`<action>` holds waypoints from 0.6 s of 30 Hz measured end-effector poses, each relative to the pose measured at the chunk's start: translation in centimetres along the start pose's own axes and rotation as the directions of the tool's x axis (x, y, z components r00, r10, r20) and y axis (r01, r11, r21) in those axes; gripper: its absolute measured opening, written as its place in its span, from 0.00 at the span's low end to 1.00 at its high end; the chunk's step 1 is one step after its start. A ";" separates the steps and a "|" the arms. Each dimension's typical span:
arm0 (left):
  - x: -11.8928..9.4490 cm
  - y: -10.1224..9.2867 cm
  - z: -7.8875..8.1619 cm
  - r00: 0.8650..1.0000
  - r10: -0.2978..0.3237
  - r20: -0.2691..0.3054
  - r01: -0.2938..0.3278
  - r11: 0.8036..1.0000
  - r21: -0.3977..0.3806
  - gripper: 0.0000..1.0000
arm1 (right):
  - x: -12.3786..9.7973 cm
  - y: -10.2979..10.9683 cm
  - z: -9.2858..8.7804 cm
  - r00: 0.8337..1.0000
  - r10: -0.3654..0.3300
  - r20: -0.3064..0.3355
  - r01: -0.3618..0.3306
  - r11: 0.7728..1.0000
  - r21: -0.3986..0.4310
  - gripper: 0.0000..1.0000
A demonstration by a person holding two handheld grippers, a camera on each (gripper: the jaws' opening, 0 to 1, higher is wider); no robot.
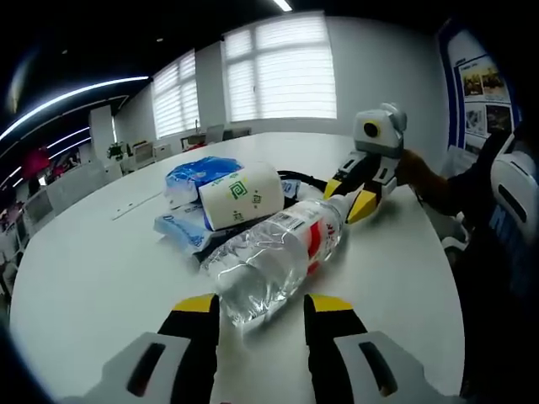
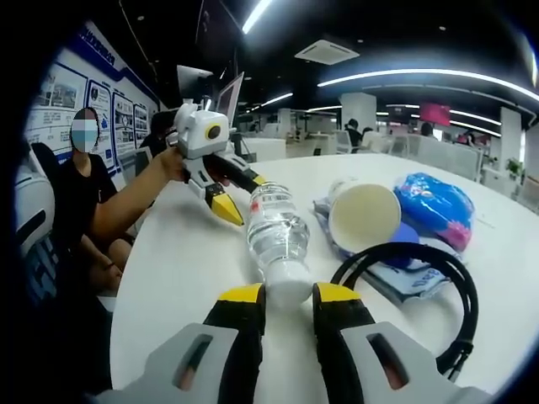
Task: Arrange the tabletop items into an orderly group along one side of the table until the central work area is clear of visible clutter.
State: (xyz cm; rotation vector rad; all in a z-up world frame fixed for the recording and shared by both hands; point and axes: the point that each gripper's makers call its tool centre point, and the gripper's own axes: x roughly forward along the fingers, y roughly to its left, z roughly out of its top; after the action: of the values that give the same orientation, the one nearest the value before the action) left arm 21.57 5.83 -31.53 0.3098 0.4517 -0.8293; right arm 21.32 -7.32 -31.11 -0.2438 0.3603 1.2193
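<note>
Your right claw [image 2: 278, 301] grips the bottle [image 2: 276, 236] by its cap end; your left claw [image 1: 262, 313] sits released at its base, paper cup [image 1: 240, 195] beyond.

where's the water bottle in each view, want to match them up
Left gripper view: the water bottle lies on its side at centre, base between the left gripper tips, cap toward the right gripper.
Right gripper view: the bottle is at centre, cap end at the right gripper.
Shared landmark: the paper cup beside it.
</note>
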 end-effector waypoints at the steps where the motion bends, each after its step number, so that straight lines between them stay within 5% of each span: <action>1: 0.0 0.0 0.0 1.000 -0.001 0.001 0.001 1.000 0.002 0.39 | 0.0 0.0 0.0 1.000 0.000 -0.001 0.000 1.000 -0.001 0.20; 18: -0.1 0.0 -0.1 1.000 0.000 -0.006 0.000 1.000 0.013 0.38 | -0.1 0.4 0.8 1.000 -0.006 0.018 0.007 1.000 -0.011 0.20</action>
State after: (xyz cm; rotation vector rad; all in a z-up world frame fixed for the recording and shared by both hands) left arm 21.54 5.95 -31.60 0.3244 0.4526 -0.8321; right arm 21.04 -7.04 -30.34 -0.2432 0.3374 1.2166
